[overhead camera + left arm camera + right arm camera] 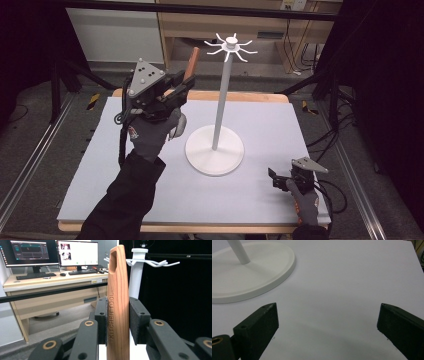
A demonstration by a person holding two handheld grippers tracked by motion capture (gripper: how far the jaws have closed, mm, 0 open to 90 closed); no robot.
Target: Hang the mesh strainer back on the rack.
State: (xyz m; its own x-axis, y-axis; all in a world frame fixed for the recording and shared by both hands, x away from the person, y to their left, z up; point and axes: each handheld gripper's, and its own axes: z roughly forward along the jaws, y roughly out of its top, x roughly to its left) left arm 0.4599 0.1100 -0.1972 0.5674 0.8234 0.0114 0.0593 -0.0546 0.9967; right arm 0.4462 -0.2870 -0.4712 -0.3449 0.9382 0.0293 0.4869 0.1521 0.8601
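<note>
We hold wooden kitchen tool [118, 305] clamped in left gripper [181, 86], raised near hook stand [224, 95]; right gripper [327, 322] rests agape. Next, probably: thread handle slot [113, 260] onto 1 hook [160, 263].

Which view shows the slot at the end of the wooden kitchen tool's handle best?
The left gripper view: the wooden kitchen tool stands upright, clamped in the left gripper, with its hanging slot and the engraved lettering clear. The high view shows the tool from afar, slot indistinct. The right gripper view shows the stand's base.
</note>
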